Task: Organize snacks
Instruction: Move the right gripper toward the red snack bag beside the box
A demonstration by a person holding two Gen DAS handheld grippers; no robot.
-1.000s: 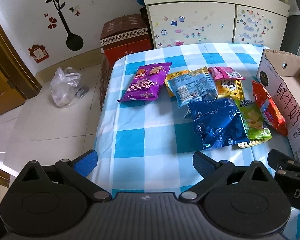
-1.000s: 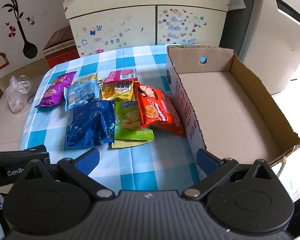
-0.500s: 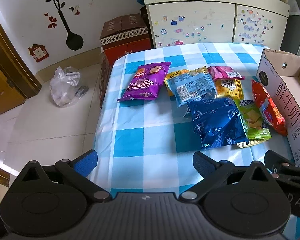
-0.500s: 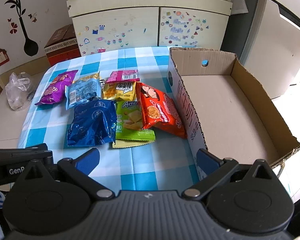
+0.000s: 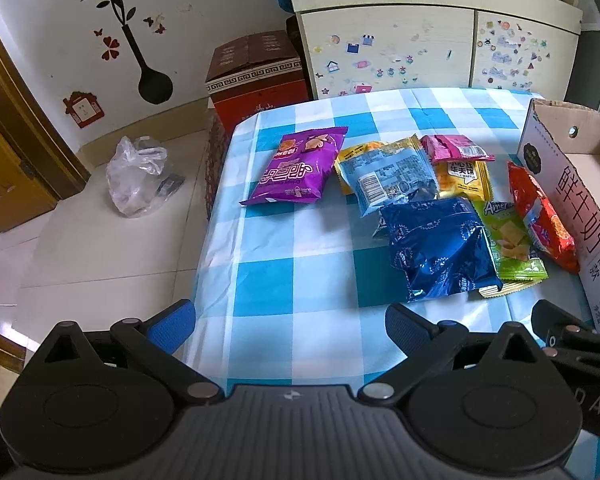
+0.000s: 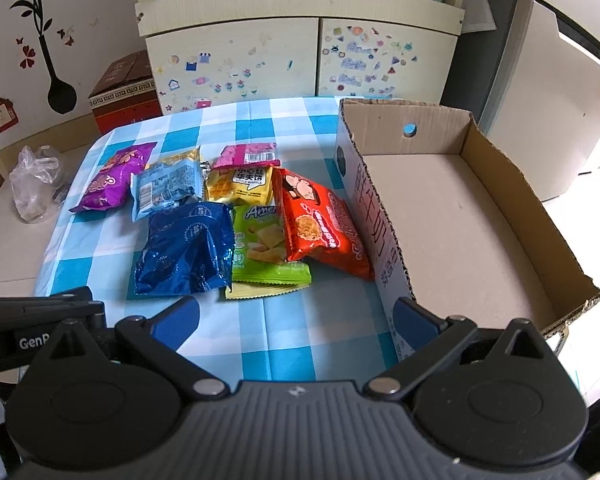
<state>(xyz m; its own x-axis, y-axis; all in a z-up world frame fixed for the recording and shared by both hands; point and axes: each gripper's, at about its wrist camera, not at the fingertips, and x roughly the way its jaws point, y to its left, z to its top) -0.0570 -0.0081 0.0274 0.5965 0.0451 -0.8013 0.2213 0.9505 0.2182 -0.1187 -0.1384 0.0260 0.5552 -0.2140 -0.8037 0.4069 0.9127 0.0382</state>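
- Left wrist view: your left gripper (image 5: 291, 316) sits at bottom centre with jaws spread wide and nothing between them, above the near edge of the checked tablecloth (image 5: 300, 264). No packet is inside the cardboard box (image 6: 452, 216) at the right of the right wrist frame, so I judge the sorting not yet begun.
- Purple packet (image 5: 298, 172), left of centre, lies apart from the rest. It is your easiest first pick: come in low over one short edge and close on the sealed seam, not the puffed middle.
- Light blue packet (image 5: 388, 178) overlaps a yellow one; its back panel shows a barcode, text too small to read.
- Dark blue foil packet (image 5: 440, 248) rests partly over the green packet (image 5: 508, 240); lift it first or you will likely drag the green one along. The green reads "Ameri…", the rest cut off.
- Yellow waffle packet (image 5: 464, 178) reads "LITTLE WAFFLE"; the pink packet (image 5: 454, 148) lies across its top edge.
- Red packet (image 5: 540, 216) leans against the box wall, which bears large red characters "鲜牛奶".
- Right wrist view: your right gripper (image 6: 296, 316) is likewise spread wide and empty, bottom centre, near the box's front corner. "GenR…" shows on the other tool's body at lower left.
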